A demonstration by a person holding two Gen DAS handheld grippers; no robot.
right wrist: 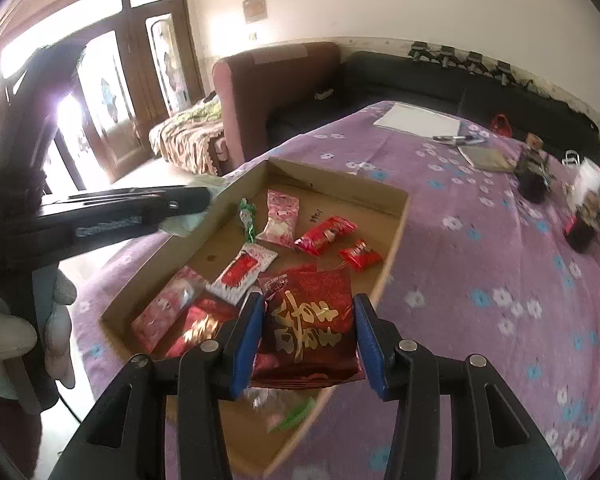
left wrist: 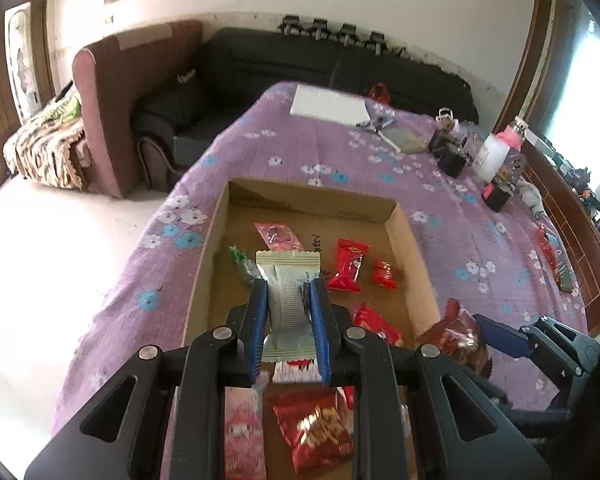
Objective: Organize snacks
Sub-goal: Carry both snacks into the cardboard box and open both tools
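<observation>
A shallow cardboard box lies on the purple bedspread and holds several snack packets. My left gripper is shut on a white packet and holds it above the box. My right gripper is shut on a dark red packet with gold letters over the box's near right rim. The right gripper also shows at the right of the left wrist view, holding that red packet. The left gripper shows from the side in the right wrist view.
In the box lie red packets, pink ones and a green candy. A white sheet, dark cups and bottles stand further up the bed. A black sofa lies beyond.
</observation>
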